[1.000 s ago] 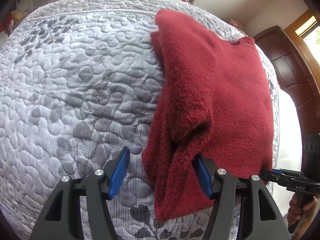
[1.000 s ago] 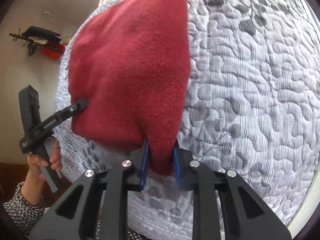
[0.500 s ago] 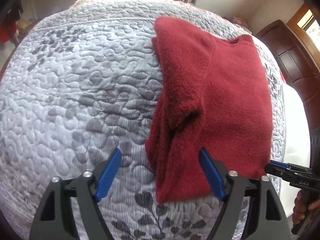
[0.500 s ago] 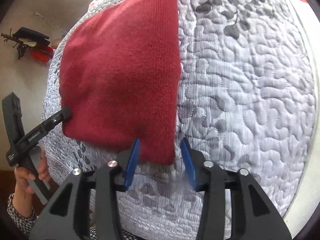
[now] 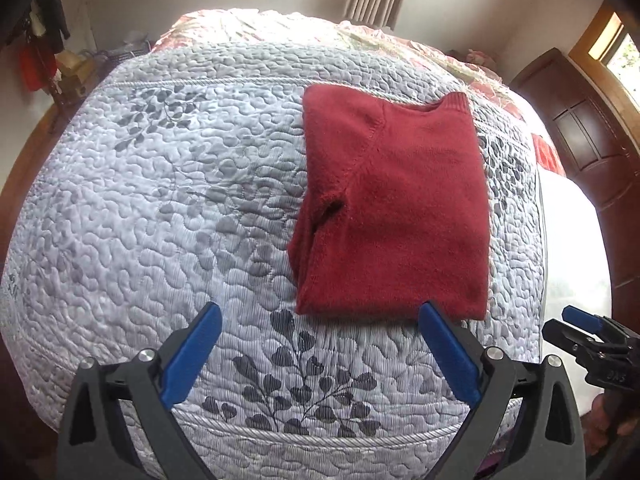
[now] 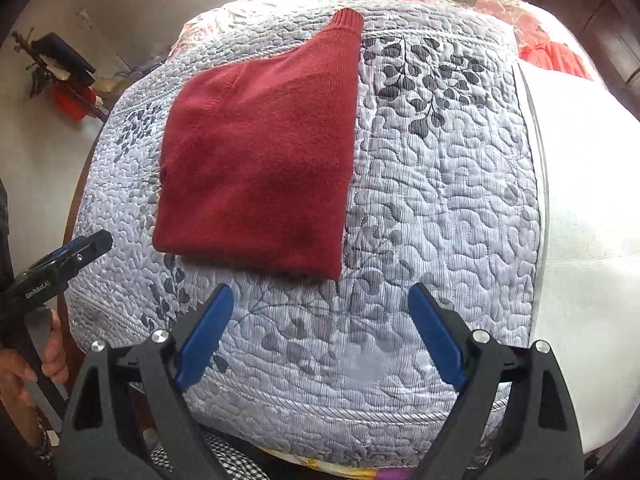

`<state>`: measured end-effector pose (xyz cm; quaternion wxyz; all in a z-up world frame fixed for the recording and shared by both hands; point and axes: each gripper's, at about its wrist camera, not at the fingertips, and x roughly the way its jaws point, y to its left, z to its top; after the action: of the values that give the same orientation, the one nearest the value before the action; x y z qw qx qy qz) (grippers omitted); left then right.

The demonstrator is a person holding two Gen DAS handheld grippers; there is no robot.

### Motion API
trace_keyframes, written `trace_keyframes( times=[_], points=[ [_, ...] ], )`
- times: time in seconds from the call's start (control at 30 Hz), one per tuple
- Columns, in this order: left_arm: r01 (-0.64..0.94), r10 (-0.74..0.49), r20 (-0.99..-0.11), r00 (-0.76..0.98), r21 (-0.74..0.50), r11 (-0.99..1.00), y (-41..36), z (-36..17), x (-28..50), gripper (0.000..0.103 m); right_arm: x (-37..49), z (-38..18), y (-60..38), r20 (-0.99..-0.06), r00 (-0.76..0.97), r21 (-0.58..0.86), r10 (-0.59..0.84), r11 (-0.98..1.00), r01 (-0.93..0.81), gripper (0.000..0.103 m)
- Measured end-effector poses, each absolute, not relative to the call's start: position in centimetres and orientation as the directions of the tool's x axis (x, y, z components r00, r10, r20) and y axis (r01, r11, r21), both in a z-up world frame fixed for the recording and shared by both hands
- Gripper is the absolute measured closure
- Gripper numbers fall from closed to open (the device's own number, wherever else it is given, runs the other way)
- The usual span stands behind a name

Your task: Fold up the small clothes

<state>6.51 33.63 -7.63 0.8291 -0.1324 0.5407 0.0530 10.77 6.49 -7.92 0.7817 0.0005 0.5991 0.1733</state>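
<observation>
Red knit sweater [image 5: 396, 208] lies folded flat on the grey quilted bedspread [image 5: 160, 208], nearer its right edge, collar toward the far end. Left gripper [image 5: 320, 354] spread wide, empty, above the near edge, just short of the sweater's hem. Right gripper [image 6: 320, 334] also spread wide, empty, clear of the sweater. White sheet [image 6: 580, 184] beyond the bedspread's right edge.

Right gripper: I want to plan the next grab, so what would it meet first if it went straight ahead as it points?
Probably the near hem of the folded dark red knitted sweater, after crossing bare grey quilted bedspread. The open right gripper holds nothing; depth is unclear.
</observation>
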Motion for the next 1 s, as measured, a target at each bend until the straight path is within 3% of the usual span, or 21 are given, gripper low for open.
trace_keyframes(
  times=[0.3,1.0],
  points=[
    [-0.214,0.017,-0.908,0.419,-0.081,0.974,32.3,-3.9,4.0,0.004,8.6,-3.7,6.6,-0.932,0.259,0.184,0.256,0.945,-0.27,0.01],
    [-0.173,0.025,-0.894,0.447,-0.059,0.983,30.7,1.6,-0.5,0.004,4.2,1.0,8.7,-0.922,0.309,0.148,0.234,0.949,-0.277,0.008]
  ],
)
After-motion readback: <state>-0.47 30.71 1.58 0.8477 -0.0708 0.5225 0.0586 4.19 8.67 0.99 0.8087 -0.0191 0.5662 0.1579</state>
